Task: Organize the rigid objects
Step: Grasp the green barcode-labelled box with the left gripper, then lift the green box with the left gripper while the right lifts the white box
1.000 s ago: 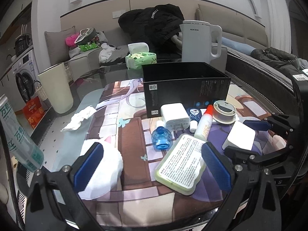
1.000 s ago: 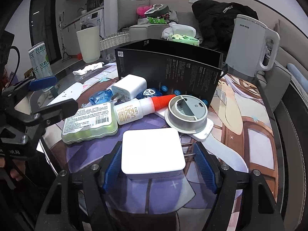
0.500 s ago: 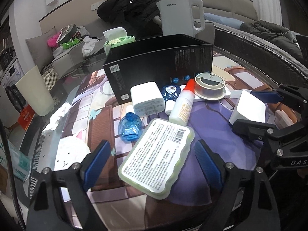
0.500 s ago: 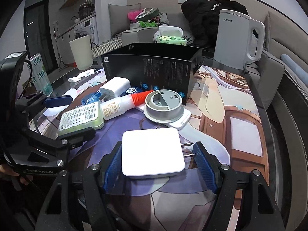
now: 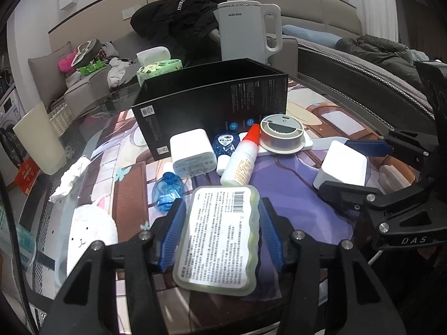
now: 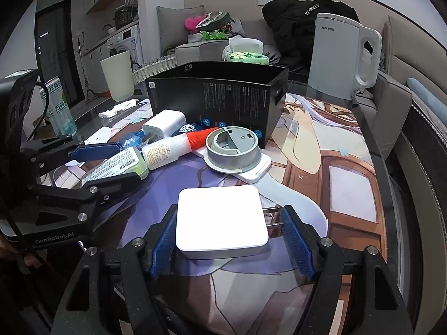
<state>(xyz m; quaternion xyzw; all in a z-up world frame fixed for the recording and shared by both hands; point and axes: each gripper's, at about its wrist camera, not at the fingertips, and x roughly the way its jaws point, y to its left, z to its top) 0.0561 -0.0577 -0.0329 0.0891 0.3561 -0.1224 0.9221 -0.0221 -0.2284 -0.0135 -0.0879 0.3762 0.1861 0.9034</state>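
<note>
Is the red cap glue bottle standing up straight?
No, the glue bottle lies on its side on the mat, its red cap toward the black box.

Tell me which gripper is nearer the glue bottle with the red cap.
Left. The left gripper straddles the green case lying just before the glue bottle; the right gripper sits farther off, around the white adapter.

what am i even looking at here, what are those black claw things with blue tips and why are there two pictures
These are two handheld grippers, each worked by a person, each with a fisheye camera looking along its fingers. One picture comes from the left gripper, the other from the right gripper. The left one is closed around a flat green-edged case; the right one brackets a white plug adapter, though contact isn't clear. On the printed mat also lie a glue bottle, a grey round device, a white charger and an open black box.
</note>
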